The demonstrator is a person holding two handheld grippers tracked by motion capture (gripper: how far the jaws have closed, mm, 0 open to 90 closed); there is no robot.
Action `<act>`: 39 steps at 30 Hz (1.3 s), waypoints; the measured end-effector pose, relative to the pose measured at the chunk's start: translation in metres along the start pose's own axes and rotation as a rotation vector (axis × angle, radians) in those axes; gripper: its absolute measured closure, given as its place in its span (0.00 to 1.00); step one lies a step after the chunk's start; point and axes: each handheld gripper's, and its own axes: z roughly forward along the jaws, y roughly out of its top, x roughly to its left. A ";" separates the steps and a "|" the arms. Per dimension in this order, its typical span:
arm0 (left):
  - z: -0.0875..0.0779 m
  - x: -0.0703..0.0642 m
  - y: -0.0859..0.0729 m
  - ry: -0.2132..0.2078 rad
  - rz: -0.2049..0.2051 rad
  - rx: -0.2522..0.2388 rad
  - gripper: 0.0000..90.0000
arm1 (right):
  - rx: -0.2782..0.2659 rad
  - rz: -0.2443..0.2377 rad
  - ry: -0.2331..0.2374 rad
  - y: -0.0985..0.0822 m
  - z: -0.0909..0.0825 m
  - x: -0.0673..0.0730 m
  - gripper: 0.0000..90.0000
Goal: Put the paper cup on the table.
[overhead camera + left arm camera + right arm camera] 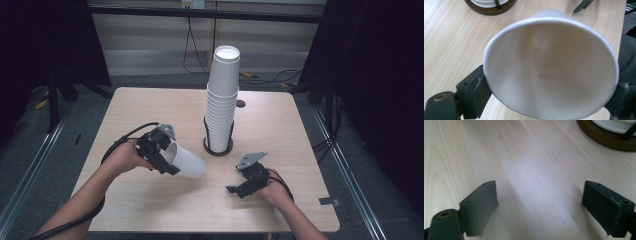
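Paper cup [551,72] fills the left tool [167,159]; right tool [239,187] gapes, stack [222,105] behind.

Bright overhead light glares off the table [531,167]; dark surroundings, close views softly blurred.

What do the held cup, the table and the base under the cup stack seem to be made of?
Held cup: probably paper, matte white, with a thin rolled rim.
Table: light wood or wood-look laminate, shown by fine straight grain and a soft sheen.
Base: looks like dark brown wood, smooth; not certain.
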 end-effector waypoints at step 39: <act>0.000 0.003 -0.003 0.064 0.046 0.149 0.08 | -0.079 0.030 -0.042 -0.010 0.002 0.004 0.11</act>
